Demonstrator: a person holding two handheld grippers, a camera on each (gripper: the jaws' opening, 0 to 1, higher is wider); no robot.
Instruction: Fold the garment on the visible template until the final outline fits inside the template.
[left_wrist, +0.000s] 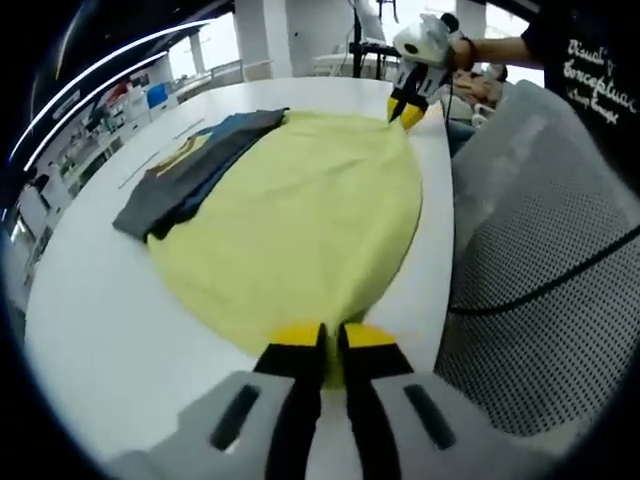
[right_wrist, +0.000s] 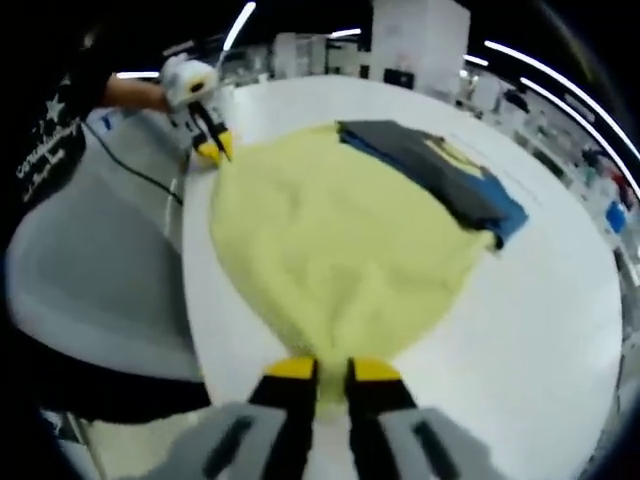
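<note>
We see a pale yellow garment (left_wrist: 300, 220) of soft matt cloth (perhaps fleece) on a smooth, faintly glossy white table (left_wrist: 110, 340); dark folded fabric (left_wrist: 195, 165) looks matt.

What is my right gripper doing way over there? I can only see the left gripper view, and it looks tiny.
Observer: In the right gripper view, the right gripper has its jaws closed on the near edge of the yellow garment.
Operator: How does my left one look from there?
Observer: The left gripper pinches the garment's opposite edge with its yellow tips, right by the side of the table.
</note>
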